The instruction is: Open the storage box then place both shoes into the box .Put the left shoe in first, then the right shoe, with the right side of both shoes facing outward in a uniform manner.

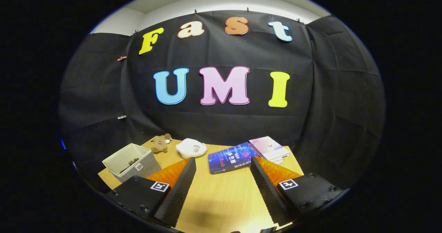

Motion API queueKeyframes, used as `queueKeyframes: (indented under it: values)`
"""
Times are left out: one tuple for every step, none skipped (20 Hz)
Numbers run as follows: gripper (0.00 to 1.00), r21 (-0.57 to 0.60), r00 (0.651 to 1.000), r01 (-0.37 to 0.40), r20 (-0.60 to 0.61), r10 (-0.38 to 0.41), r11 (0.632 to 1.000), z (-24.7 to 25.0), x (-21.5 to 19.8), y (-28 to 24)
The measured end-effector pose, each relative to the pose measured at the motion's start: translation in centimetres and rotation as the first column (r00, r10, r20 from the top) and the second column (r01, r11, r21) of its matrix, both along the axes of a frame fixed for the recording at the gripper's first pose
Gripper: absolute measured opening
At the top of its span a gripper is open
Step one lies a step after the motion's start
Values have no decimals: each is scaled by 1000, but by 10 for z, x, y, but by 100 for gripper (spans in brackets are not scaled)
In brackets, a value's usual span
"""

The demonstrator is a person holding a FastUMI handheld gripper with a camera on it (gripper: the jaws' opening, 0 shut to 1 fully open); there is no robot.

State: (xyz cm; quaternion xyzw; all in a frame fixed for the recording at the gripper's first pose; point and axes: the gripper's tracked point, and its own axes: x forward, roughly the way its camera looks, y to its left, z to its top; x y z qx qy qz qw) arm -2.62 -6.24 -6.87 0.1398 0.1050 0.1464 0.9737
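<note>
An open-topped grey box (133, 164) with a pale inner lining stands on the wooden table (221, 195), just ahead of my left finger and to its left. Some small dark things lie inside it, too small to make out. My gripper (222, 159) is held above the near part of the table with its two black ribbed fingers (179, 188) spread wide. It is open with nothing between them but bare tabletop.
Beyond the fingers, a blue book (230, 158) lies by the right fingertip, with a pink and white book (269, 148) behind it. A white soft toy (191, 147) and a small brown plush toy (160, 143) sit near the far edge.
</note>
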Motion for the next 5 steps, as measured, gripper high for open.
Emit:
queueKeyframes:
  values:
    - [98, 7, 1000, 3, 2, -3, 1000, -1, 1, -4]
    - [98, 9, 1000, 4, 3, -4, 1000, -2, 3, -9]
    - [98, 8, 1000, 5, 1, -5, 1000, -4, 4, -13]
    - [98, 10, 1000, 4, -2, -4, 1000, -6, 5, -15]
    - [98, 14, 1000, 3, -4, -3, 1000, -6, 6, -16]
